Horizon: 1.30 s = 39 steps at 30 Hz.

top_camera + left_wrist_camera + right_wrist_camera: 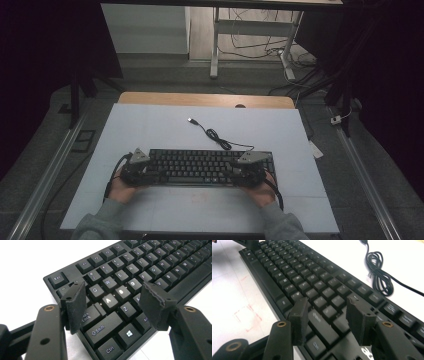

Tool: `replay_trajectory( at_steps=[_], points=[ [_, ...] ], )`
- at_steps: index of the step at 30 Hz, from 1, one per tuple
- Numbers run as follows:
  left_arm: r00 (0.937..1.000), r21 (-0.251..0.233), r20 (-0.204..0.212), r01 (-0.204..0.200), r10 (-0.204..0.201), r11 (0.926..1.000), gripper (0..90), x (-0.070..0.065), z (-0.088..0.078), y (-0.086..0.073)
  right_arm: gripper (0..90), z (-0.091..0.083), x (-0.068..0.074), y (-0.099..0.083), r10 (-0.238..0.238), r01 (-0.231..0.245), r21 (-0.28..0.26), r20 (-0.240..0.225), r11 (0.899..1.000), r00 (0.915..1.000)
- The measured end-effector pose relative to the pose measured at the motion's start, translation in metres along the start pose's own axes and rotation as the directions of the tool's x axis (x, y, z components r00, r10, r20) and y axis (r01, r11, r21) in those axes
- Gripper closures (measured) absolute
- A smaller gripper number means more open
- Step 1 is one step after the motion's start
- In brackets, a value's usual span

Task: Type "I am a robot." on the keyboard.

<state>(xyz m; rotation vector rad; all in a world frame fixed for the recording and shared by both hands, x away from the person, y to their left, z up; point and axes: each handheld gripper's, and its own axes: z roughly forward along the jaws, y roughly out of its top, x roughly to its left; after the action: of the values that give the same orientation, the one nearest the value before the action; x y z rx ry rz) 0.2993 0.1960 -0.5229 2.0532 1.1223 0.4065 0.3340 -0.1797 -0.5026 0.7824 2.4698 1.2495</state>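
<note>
Black keyboard (210, 167) lies near the counter's (150, 125) front edge, with bare white surface open behind and beside it. Left gripper (113, 301) hovers released over the A and S keys; right gripper (327, 315) hovers released over the other end. Its coiled cable (216, 135) trails behind, plug (191, 120) loose.
</note>
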Motion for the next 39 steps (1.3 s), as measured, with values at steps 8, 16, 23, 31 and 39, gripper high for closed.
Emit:
replay_trajectory(
  at_steps=[8,16,23,31,39],
  points=[
    [1.0,-0.009,0.002,-0.005,0.005,0.9999,38.3,-0.003,-0.001,0.001,52.2,-0.007,-0.004,-0.007,0.009,-0.009,-0.005,0.008,1.0,0.9999],
    [0.999,-0.047,0.044,-0.008,0.01,0.9989,38.8,-0.012,-0.005,0.008,52.1,-0.003,-0.004,-0.007,-0.001,0.001,-0.003,-0.001,1.0,1.0],
    [0.9959,-0.06,0.087,-0.021,0.026,0.998,40.9,-0.022,-0.006,0.014,52.0,0.0,-0.003,-0.007,-0.01,0.01,0.015,-0.004,1.0,0.9999],
    [0.9929,-0.065,0.109,-0.04,0.047,0.9971,52.9,-0.031,-0.005,0.017,51.9,-0.001,-0.003,-0.007,-0.008,0.008,0.018,-0.001,1.0,1.0],
    [0.986,-0.06,0.151,-0.062,0.07,0.9963,87.5,-0.039,0.001,0.019,51.7,0.001,-0.004,-0.008,-0.008,0.008,0.022,-0.003,1.0,1.0]
  ],
)
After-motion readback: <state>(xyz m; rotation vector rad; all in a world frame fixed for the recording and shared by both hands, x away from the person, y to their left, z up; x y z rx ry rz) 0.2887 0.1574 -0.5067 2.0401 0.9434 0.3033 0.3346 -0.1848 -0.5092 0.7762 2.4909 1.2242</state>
